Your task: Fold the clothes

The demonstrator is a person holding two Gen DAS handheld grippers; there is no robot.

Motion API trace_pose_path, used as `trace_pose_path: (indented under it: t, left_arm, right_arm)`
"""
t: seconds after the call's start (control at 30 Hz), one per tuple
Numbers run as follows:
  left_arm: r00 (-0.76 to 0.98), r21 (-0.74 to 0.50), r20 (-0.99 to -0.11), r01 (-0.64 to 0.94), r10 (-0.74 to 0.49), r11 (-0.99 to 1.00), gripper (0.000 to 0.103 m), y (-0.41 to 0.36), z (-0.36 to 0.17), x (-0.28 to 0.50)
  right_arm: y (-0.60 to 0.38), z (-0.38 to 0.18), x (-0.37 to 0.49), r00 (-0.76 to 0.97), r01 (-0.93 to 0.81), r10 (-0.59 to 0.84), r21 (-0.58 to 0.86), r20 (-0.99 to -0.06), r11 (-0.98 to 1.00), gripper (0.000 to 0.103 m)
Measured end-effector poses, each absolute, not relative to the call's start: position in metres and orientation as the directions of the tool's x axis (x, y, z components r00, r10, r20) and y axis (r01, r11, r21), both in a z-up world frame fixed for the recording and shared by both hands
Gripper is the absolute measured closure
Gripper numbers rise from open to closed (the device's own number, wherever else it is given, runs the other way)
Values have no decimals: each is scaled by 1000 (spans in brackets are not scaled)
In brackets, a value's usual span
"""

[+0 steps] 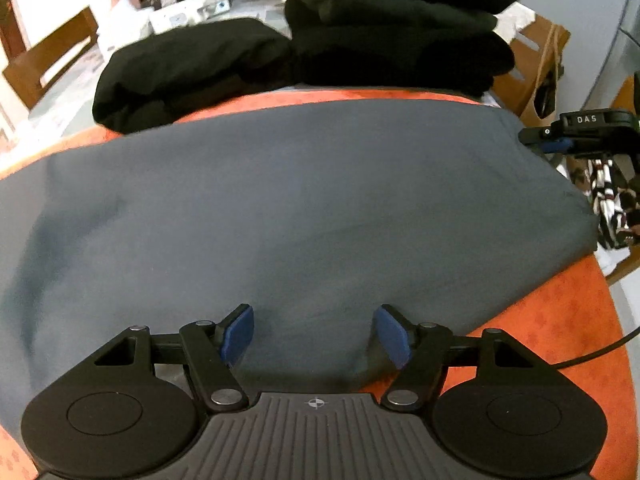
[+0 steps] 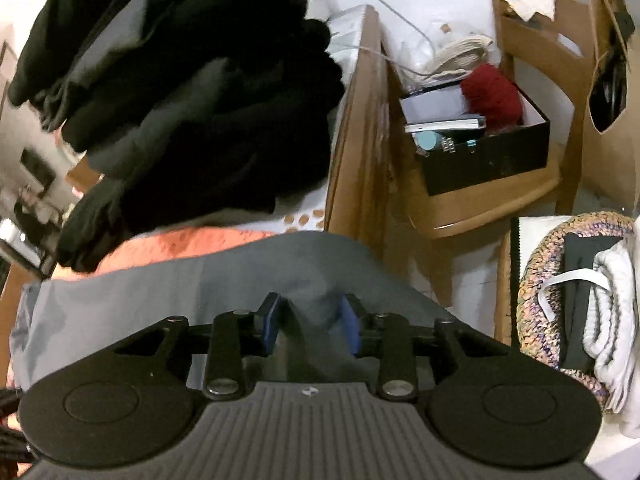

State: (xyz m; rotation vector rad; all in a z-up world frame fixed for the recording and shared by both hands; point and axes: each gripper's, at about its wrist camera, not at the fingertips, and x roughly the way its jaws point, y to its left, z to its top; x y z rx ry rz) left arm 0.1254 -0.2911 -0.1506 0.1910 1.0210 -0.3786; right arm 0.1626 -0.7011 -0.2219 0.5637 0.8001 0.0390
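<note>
Smooth grey fabric garment [image 1: 304,208] spread flat over an orange textured cloth [image 1: 568,320] on the counter, filling most of the left wrist view. Left tool [image 1: 316,334] with blue pads sits low over the near edge of the garment, jaws wide apart, nothing between them. Right tool [image 2: 310,322] at the garment's right edge [image 2: 224,280], blue pads closed partway on a raised pinch of the grey fabric; in the left wrist view the right tool [image 1: 576,132] shows at the far right corner of the garment. Stack of folded black clothes [image 1: 392,28] lies at the far side of the counter, touching the orange cloth. Black open box [image 2: 484,152] on a wooden chair [image 2: 480,208] beside the counter; woven rope basket [image 2: 540,288] holds white cloth at right
</note>
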Motion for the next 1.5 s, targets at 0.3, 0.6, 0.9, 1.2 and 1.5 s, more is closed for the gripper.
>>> trace_pose_path:
  t: [0.3, 0.6, 0.9, 1.2, 1.5]
  left_arm:
    - [461, -22, -861, 393, -217, 919, 24, -289, -151, 127]
    - [463, -20, -860, 392, -216, 920, 19, -286, -152, 129]
    - [471, -14, -857, 383, -209, 924, 20, -288, -151, 127]
    - [555, -7, -794, 397, -247, 918, 24, -289, -120, 112]
    - [614, -14, -740, 393, -274, 919, 24, -262, -76, 71]
  right_arm:
    - [-716, -222, 179, 735, 211, 205, 505, -646, 837, 65]
    - [-738, -203, 161, 768, 229, 174, 517, -617, 825, 72]
    - [-727, -213, 81, 723, 255, 252, 587, -643, 768, 70]
    - [-688, -229, -5, 703, 296, 263, 608, -660, 737, 69]
    - [-628, -197, -28, 748, 164, 356, 676, -560, 718, 56]
